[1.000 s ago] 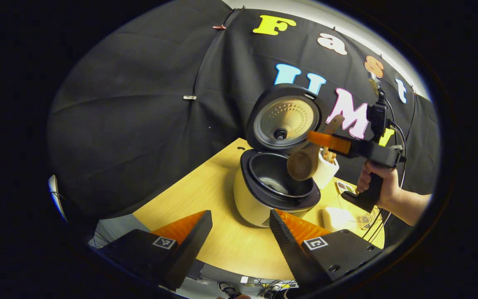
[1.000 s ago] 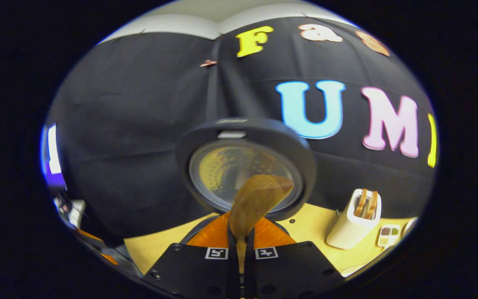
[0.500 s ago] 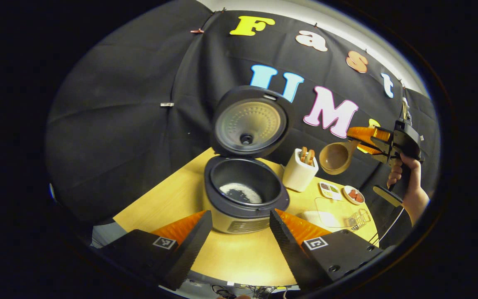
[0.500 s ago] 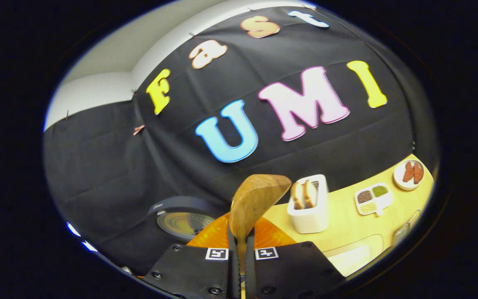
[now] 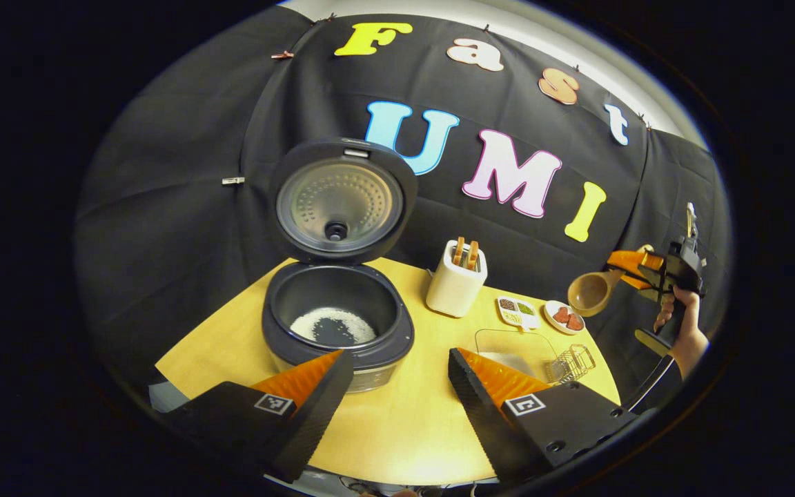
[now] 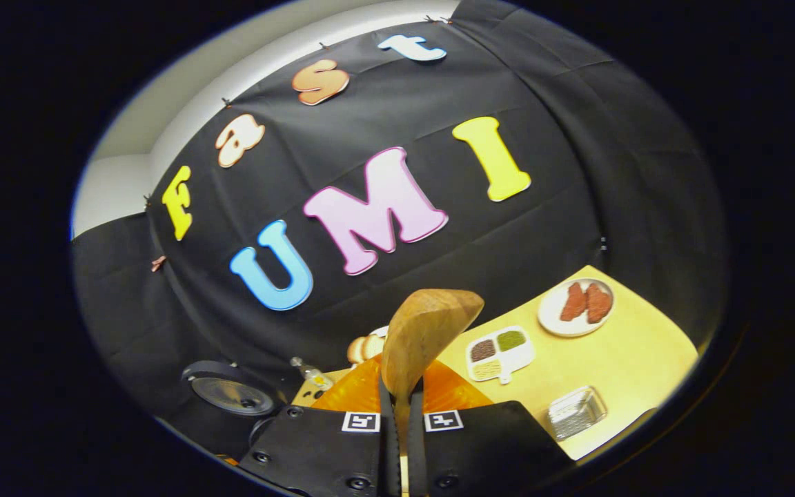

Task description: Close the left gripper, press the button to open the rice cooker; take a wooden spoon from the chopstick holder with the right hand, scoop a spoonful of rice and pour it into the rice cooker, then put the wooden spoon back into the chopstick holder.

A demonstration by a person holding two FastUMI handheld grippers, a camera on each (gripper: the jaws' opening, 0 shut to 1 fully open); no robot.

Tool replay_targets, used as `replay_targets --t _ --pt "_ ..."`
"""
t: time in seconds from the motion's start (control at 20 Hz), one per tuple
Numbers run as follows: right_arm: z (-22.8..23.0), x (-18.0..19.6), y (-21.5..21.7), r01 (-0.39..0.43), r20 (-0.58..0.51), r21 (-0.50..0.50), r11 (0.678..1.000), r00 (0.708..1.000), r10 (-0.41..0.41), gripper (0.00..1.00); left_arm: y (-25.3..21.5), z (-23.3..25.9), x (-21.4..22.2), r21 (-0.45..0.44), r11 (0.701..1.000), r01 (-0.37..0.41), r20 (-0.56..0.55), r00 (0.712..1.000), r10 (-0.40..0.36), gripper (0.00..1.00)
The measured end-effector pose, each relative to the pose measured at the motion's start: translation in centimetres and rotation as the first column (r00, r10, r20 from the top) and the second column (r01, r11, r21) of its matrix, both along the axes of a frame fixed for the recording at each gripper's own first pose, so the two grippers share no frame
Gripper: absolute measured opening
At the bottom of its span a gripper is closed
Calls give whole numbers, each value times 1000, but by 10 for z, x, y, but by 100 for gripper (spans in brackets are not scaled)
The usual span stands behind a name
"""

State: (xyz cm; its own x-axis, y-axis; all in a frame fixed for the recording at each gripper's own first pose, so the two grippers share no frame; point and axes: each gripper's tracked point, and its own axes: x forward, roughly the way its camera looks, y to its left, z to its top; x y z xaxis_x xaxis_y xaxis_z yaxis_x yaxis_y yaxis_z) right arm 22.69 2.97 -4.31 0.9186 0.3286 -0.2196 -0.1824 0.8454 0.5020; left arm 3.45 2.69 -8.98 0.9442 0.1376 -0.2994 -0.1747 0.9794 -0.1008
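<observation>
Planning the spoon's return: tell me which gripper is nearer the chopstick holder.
Probably left. The left gripper sits low before the chopstick holder; the right gripper, holding the wooden spoon, is off beyond the table's edge.

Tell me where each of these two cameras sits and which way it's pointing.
Left gripper view: rides the left gripper, fingers apart, facing the open rice cooker, the chopstick holder and the hand holding the right gripper.
Right gripper view: rides the right gripper, fingers shut on the wooden spoon, facing the booth's wall over the table.
Shared: spoon, cooker lid, divided dish, round plate.
</observation>
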Motion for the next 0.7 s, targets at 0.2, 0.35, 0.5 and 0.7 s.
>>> replay_targets --t 0.2,0.35,0.5,0.7 --pt "-40 12 -59 55 -51 -48 997 997 -57 9 -20 1 8 6 1000 -16 -9 1000 16 96" --pt "-72 15 -88 57 -96 -86 995 993 -65 9 -32 -6 11 18 999 -35 -28 999 36 96" --pt "-97 22 -108 59 -125 -101 993 990 -71 9 -46 -14 10 23 998 -60 -51 997 61 96" --pt "-131 26 -123 35 -164 -144 989 985 -58 14 -65 -18 7 42 996 -83 -57 995 85 96"
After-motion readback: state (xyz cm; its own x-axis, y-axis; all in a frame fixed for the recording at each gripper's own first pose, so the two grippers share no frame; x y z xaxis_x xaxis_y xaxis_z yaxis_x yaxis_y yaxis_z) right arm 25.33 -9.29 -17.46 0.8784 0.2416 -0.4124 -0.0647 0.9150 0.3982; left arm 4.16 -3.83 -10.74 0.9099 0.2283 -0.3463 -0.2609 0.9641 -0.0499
